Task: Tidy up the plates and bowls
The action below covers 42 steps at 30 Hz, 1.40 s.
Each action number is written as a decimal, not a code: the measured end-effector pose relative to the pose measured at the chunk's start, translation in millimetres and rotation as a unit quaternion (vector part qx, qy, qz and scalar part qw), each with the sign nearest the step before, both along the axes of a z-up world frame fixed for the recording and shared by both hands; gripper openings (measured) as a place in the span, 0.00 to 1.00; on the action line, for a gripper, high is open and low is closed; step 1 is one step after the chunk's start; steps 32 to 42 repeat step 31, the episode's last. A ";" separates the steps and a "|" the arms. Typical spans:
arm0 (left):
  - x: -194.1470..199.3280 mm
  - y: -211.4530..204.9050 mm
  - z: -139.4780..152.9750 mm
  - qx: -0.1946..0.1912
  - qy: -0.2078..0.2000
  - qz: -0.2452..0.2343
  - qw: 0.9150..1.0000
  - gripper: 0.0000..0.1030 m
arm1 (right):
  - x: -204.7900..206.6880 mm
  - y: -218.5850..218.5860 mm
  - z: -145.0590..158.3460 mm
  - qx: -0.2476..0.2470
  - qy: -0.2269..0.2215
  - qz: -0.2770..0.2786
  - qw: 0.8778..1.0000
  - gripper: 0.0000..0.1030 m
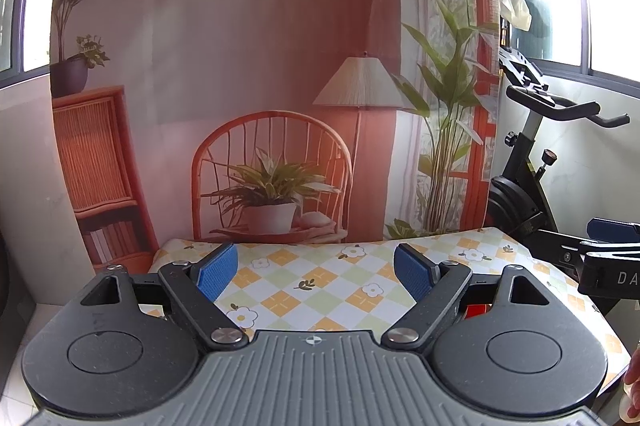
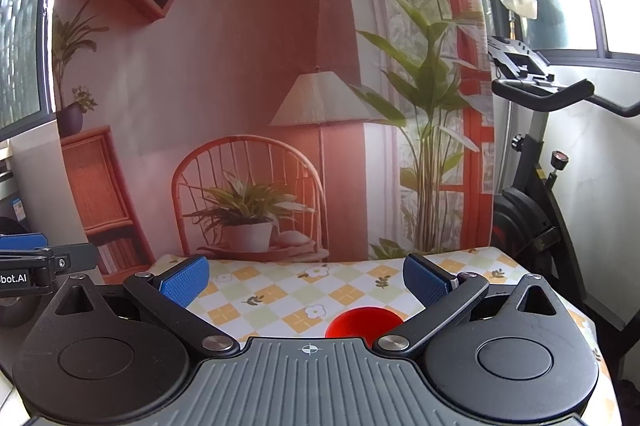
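**Both grippers poised above the table, nothing picked up yet**

Behind the table hangs a printed backdrop (image 1: pixel 248 66) of a terracotta room with a rattan chair, a lamp and potted plants; a black exercise bike (image 2: pixel 532 186) stands at the right. Spread over the table is a checked cloth with yellow and pale-green squares and small flowers (image 1: pixel 320 286).

By my reading the task is at its opening step: approach, with no dish in hand. The left gripper (image 1: pixel 316 272) has its blue-padded fingers spread wide and holds nothing; only bare cloth lies between them. The right gripper (image 2: pixel 306 282) is equally wide apart and empty.

Only one dish is clear, a round red bowl or plate (image 2: pixel 362 322); which it is I cannot tell. It sits on the cloth low in the right wrist view, close in front of that gripper's body, partly hidden by it and nearer the right finger. A red sliver shows in the left view too.

Next, the right gripper probably needs to tip downward and draw in over the rim before closing.
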<state>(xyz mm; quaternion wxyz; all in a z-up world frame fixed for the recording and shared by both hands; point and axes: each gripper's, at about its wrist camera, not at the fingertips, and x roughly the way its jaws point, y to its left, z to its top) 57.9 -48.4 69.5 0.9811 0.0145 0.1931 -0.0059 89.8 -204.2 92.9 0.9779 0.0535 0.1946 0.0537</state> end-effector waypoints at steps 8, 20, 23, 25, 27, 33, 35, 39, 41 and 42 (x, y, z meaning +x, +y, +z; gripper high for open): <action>3.1 1.7 0.5 0.000 0.001 -0.002 1.000 0.84 | -0.4 1.0 1.0 -0.002 -0.002 0.000 1.000 1.00; 5.1 3.9 -0.8 -0.002 0.007 -0.009 1.000 0.84 | -0.8 1.7 2.1 -0.002 -0.002 0.000 1.000 1.00; 5.8 5.0 -1.3 -0.003 0.008 -0.011 1.000 0.84 | -1.3 1.4 2.4 -0.002 -0.002 0.000 1.000 1.00; 5.9 5.5 -1.7 -0.003 0.008 -0.012 1.000 0.84 | -1.3 1.6 2.3 -0.002 -0.002 0.000 1.000 1.00; 5.4 5.4 -2.4 -0.003 0.007 -0.014 1.000 0.84 | -1.4 2.0 3.0 -0.002 -0.002 0.000 1.000 1.00; 6.2 5.7 -2.9 -0.003 0.008 -0.019 1.000 0.84 | -1.4 2.3 3.4 -0.002 -0.001 0.000 1.000 1.00; 6.2 5.7 -2.9 -0.003 0.008 -0.019 1.000 0.84 | -1.4 2.3 3.4 -0.002 -0.001 0.000 1.000 1.00; 6.2 5.7 -2.9 -0.003 0.008 -0.019 1.000 0.84 | -1.4 2.3 3.4 -0.002 -0.001 0.000 1.000 1.00; 6.2 5.7 -2.9 -0.003 0.008 -0.019 1.000 0.84 | -1.4 2.3 3.4 -0.002 -0.001 0.000 1.000 1.00; 6.2 5.7 -2.9 -0.003 0.008 -0.019 1.000 0.84 | -1.4 2.3 3.4 -0.002 -0.001 0.000 1.000 1.00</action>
